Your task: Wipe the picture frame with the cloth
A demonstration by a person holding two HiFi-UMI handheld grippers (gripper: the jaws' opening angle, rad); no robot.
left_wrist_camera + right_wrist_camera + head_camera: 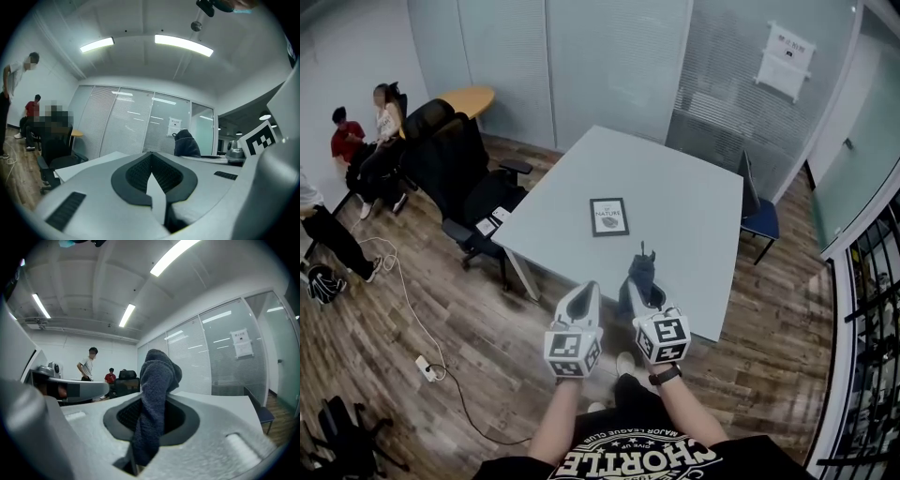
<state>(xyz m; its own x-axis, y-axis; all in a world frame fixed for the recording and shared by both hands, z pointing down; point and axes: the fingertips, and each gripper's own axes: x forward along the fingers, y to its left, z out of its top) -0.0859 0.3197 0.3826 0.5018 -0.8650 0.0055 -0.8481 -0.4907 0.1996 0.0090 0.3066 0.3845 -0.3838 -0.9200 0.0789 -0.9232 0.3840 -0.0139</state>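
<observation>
Picture frame (609, 217), one, seemingly flat; right gripper (639, 287) pinches one cloth (157, 376).

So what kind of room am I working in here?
Most likely an office meeting room: a large pale table with a picture frame lying on it, black swivel chairs at its side, and glass partition walls with blinds.

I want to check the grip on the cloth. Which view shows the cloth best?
The right gripper view: the dark cloth fills its middle, clamped between the right gripper's shut jaws. The head view shows it small, sticking up from that gripper. The left gripper view catches only a distant dark lump of it.
</observation>
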